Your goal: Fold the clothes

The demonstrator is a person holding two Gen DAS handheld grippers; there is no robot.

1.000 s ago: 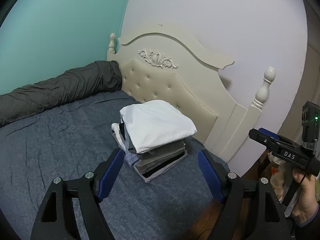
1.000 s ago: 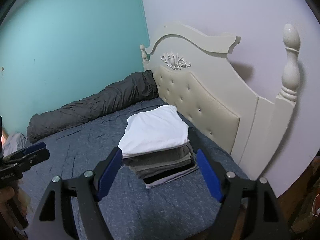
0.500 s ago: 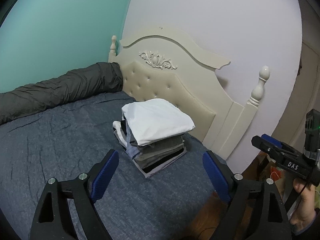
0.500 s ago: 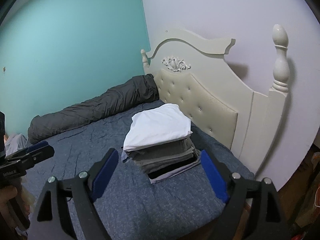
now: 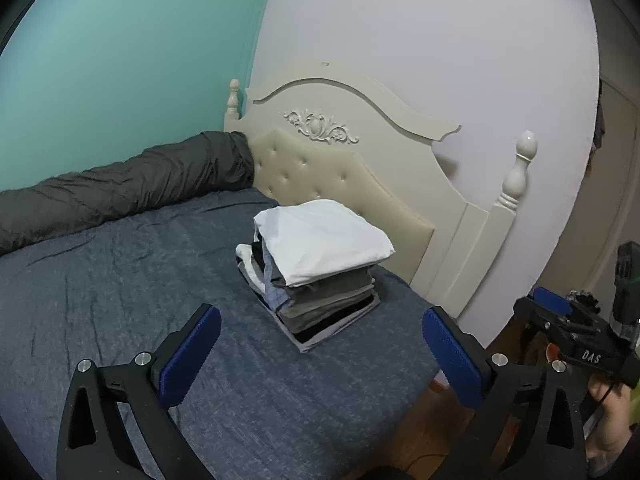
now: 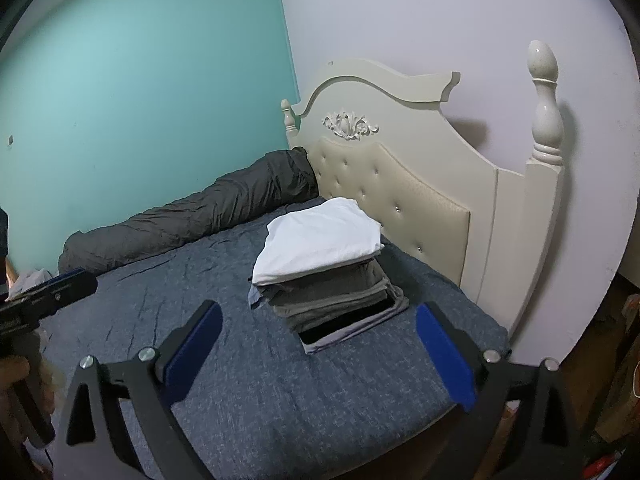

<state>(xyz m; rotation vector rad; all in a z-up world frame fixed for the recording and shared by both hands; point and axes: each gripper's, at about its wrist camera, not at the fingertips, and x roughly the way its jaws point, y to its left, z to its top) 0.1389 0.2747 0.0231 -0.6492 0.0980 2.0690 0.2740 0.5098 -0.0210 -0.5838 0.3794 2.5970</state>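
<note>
A stack of folded clothes [image 5: 320, 276] [image 6: 332, 280] sits on the blue bedspread [image 5: 120, 280] [image 6: 248, 380] near the headboard, with a white folded garment [image 5: 324, 240] [image 6: 320, 240] on top and grey and dark pieces below. My left gripper [image 5: 320, 354] hangs in front of the stack, apart from it; its jaws are opening and nothing is between them. My right gripper [image 6: 318, 354] stands likewise short of the stack, its jaws opening and empty. Each gripper also shows at the edge of the other's view, held by a hand.
A cream headboard [image 5: 360, 168] [image 6: 420, 184] with posts stands behind the stack. A dark grey rolled duvet [image 5: 120, 188] [image 6: 192, 216] lies along the teal wall. The bed's corner and wooden floor [image 5: 420, 432] are at lower right.
Both grippers have drawn back from the stack, which now looks smaller and farther, and the jaws of both have spread wider. The stack has not moved.
</note>
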